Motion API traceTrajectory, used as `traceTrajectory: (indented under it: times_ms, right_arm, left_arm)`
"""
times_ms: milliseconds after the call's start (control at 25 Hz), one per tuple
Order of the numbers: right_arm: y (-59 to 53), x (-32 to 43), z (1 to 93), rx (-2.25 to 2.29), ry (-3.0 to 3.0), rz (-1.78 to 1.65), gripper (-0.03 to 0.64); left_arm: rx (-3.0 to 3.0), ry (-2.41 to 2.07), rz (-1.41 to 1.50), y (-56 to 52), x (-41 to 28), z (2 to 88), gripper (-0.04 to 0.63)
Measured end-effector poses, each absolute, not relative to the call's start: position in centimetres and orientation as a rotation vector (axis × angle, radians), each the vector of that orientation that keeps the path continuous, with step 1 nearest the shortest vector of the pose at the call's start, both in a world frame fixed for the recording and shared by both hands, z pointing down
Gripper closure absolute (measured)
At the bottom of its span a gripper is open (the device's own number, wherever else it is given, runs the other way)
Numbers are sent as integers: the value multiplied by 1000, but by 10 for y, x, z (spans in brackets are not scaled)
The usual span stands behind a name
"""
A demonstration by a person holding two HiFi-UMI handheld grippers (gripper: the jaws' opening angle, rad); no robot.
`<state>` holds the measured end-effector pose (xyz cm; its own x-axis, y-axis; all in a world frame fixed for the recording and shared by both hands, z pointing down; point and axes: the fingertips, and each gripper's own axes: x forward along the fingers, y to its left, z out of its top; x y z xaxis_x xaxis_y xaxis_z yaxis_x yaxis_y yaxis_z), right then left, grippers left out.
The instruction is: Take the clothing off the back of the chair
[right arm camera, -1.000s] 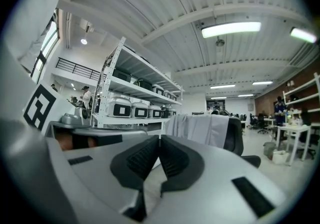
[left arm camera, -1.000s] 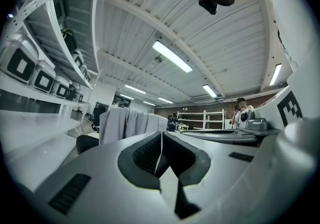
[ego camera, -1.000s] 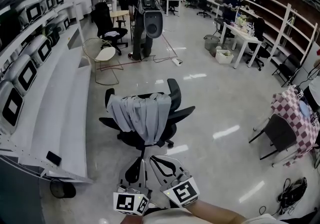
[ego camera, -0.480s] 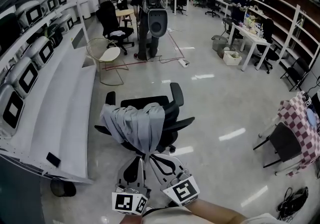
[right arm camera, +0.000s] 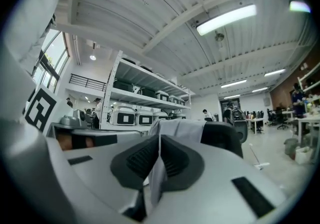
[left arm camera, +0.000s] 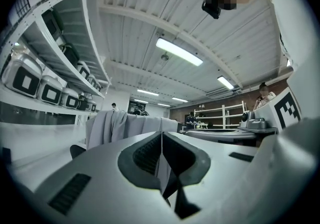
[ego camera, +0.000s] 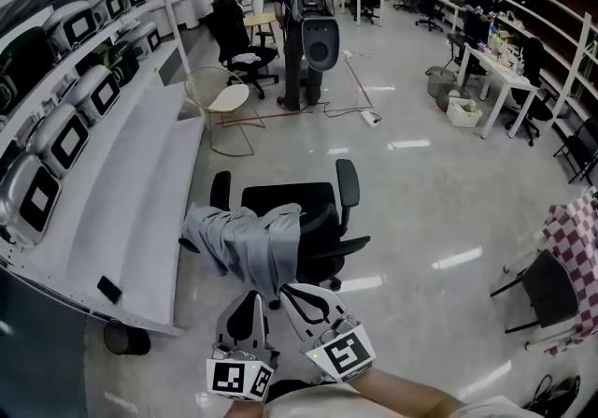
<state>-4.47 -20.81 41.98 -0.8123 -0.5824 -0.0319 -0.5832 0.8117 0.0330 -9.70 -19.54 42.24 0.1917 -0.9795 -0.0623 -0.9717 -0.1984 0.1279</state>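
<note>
A grey piece of clothing [ego camera: 245, 245] hangs over the back of a black office chair [ego camera: 291, 198], near the middle of the head view. Both grippers are held level at the bottom of that view, pointing at the chair back. My left gripper [ego camera: 251, 296] is shut and holds nothing. My right gripper [ego camera: 284, 290] is shut too, its tip just short of the clothing's lower hem. In the left gripper view the clothing [left arm camera: 124, 125] hangs ahead, beyond the left gripper [left arm camera: 161, 136]. In the right gripper view the clothing [right arm camera: 181, 129] and the chair [right arm camera: 223, 137] lie past the right gripper [right arm camera: 159, 141].
Long white shelving [ego camera: 140, 210] with white cases [ego camera: 58, 137] runs along the left. A black bin [ego camera: 125, 338] sits under it. A tan wire chair [ego camera: 220, 104], people and a tall machine [ego camera: 318, 33] stand behind. Desks [ego camera: 500, 79] and a chair with checked cloth [ego camera: 572, 243] are at the right.
The chair and its clothing have come closer to both grippers as I walked forward. Both grippers stayed shut and side by side.
</note>
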Motion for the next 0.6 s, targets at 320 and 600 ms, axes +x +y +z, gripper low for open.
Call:
traceTrajectory:
  times_ms: [320, 600]
  right_arm:
    - [-224, -40, 429, -918, 3000, 19, 598]
    - [-243, -53, 430, -993, 2965, 6, 598]
  left_arm:
    - [2328, -2018, -149, -208, -101, 424, 583]
    - [2344, -1992, -134, -222, -122, 426, 583]
